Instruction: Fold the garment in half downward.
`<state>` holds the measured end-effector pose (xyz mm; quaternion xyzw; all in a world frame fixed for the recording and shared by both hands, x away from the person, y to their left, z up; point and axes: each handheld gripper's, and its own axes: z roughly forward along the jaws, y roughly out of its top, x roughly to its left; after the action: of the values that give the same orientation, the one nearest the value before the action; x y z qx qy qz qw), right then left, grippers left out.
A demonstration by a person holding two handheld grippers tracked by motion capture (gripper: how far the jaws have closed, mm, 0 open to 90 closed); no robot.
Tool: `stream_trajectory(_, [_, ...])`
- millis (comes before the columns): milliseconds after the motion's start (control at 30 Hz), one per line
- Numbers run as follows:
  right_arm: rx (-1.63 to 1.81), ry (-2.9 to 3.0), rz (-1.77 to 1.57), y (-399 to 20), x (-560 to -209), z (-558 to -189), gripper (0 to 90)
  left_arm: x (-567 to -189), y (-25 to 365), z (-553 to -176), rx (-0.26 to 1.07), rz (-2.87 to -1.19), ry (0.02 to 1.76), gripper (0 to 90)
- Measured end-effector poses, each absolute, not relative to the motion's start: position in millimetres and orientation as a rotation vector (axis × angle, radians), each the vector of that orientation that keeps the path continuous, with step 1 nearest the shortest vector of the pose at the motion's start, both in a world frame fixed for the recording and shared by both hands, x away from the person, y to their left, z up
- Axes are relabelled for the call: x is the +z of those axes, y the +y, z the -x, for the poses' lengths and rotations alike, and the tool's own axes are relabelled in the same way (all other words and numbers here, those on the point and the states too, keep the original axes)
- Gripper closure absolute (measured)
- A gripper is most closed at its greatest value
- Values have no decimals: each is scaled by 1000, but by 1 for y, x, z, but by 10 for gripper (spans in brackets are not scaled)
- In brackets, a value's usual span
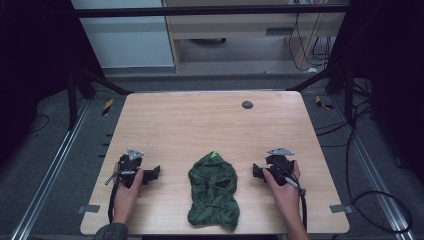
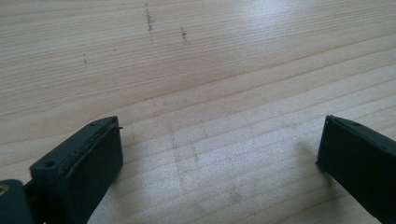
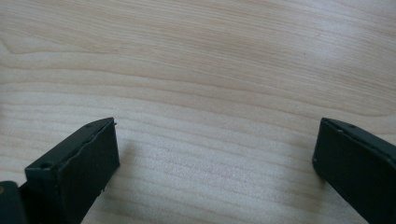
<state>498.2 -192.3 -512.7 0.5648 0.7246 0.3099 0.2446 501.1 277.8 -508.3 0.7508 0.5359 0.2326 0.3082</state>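
On the pale wooden table (image 1: 190, 120), going left to right, the left gripper (image 1: 156, 172) rests beside the person's left hand (image 1: 129, 186), its jaws pointing inward toward the middle. The left gripper view shows those two black jaws spread wide over bare wood grain, gripping nothing. In the middle, near the front edge, lies one crumpled dark green knitted garment (image 1: 214, 191), hood-like, with dark openings and a small bright green tag at its top; it lies apart from both grippers, between them. To its right sits the right gripper (image 1: 257, 172), held by the right hand (image 1: 285, 187), jaws likewise wide apart and empty in the right gripper view.

By my reading, the work has not begun: the garment lies untouched, and reaching, grasping and handling it all remain.

Count: one garment, two grippers, one small dark round disc (image 1: 247, 105) near the far edge.
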Motion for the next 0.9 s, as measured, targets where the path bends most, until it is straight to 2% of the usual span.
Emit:
stream_trajectory(433, [873, 2034, -1490, -194, -513, -493, 9, -508, 274, -495, 576, -2024, 1348, 5])
stream_trajectory(500, [877, 2034, -1490, -193, -512, -492, 35, -502, 269, -492, 534, -2031, 1314, 37])
stream_trajectory(533, [873, 2066, -1489, -193, -508, -491, 107, -493, 262, -491, 524, -2027, 1274, 38])
stream_trajectory(700, [863, 2151, -1410, -191, -490, -490, 134, -469, 234, -493, 494, -2129, 1124, 48])
stream_trajectory(733, [873, 2193, -1375, -190, -480, -493, 183, -461, 220, -495, 479, -2188, 1050, 56])
stream_trajectory(767, [873, 2193, -1375, -190, -480, -493, 183, -461, 220, -495, 479, -2188, 1050, 66])
stream_trajectory(800, [899, 2238, -1345, -187, -470, -499, 247, -455, 211, -498, 486, -2222, 1012, 76])
stream_trajectory(833, [899, 2238, -1345, -187, -470, -499, 247, -451, 204, -501, 487, -2236, 987, 76])
stream_trajectory(867, [933, 2283, -1314, -182, -463, -505, 322, -445, 193, -507, 482, -2253, 947, 99])
stream_trajectory(900, [933, 2283, -1314, -182, -463, -505, 322, -445, 193, -507, 482, -2253, 947, 122])
